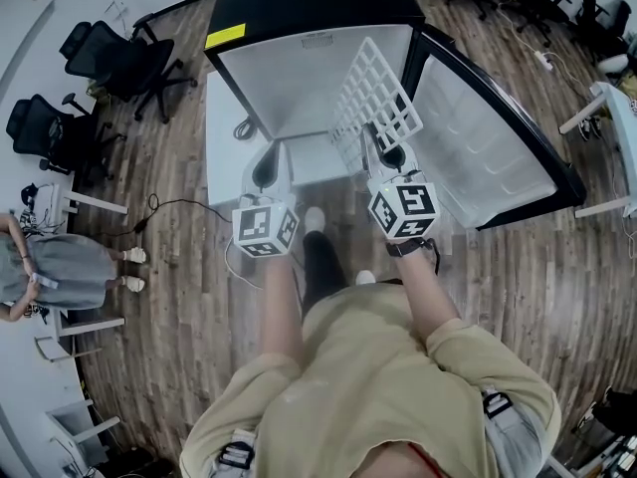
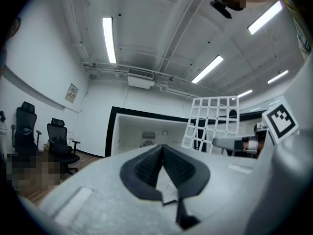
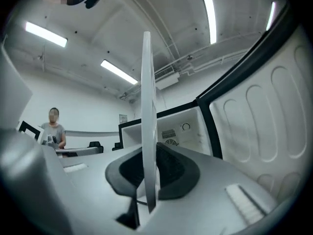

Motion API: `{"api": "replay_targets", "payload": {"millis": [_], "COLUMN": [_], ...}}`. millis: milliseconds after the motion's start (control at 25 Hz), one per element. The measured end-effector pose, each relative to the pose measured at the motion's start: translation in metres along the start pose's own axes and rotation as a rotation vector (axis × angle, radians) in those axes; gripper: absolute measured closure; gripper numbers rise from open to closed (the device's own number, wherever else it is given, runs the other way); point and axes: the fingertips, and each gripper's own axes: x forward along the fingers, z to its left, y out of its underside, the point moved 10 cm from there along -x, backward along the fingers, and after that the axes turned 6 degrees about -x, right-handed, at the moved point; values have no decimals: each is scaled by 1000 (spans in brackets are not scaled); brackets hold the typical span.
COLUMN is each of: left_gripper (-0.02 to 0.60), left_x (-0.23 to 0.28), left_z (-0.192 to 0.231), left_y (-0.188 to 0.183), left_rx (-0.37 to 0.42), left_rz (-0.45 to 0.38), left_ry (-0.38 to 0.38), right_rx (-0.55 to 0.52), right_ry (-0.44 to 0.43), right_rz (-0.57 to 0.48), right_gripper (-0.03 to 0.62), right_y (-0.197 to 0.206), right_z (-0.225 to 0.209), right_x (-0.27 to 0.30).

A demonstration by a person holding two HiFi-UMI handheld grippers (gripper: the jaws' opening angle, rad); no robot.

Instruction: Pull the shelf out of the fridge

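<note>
The right gripper (image 3: pixel 149 165) is clamped on one edge of the white plastic lattice shelf (image 1: pixel 373 93). Its jaws are nearly together, and the thin panel runs edge-on between the black ribbed pads. The shelf stands on edge in the air, tilted, in front of the white cavity of the small black fridge (image 1: pixel 299 8) and beside its open door (image 1: pixel 498 157). The left gripper (image 2: pixel 163 153) hangs level to the shelf's left with its jaw tips together, holding nothing and touching neither shelf nor fridge.
</note>
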Motion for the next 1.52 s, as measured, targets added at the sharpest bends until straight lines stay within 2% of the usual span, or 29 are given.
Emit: {"api": "replay_targets", "payload": {"millis": [240, 520, 1040, 1520], "left_gripper": [581, 581, 581, 581], "left_x": [8, 15, 16, 24], "left_z": [-7, -11, -10, -18], "left_y": [0, -3, -2, 1], "left_rx": [71, 76, 79, 77], "left_rz": [10, 6, 2, 9], "left_ry": [-15, -10, -34, -21], "right_rx": [-125, -241, -235, -232], "right_ry": [34, 65, 78, 59], "right_rz": [-3, 8, 17, 23], "right_gripper": [563, 563, 563, 563], "right_y": [-9, -13, -10, -9], "right_z": [-3, -6, -15, -15], "right_x": [0, 2, 3, 5]}}
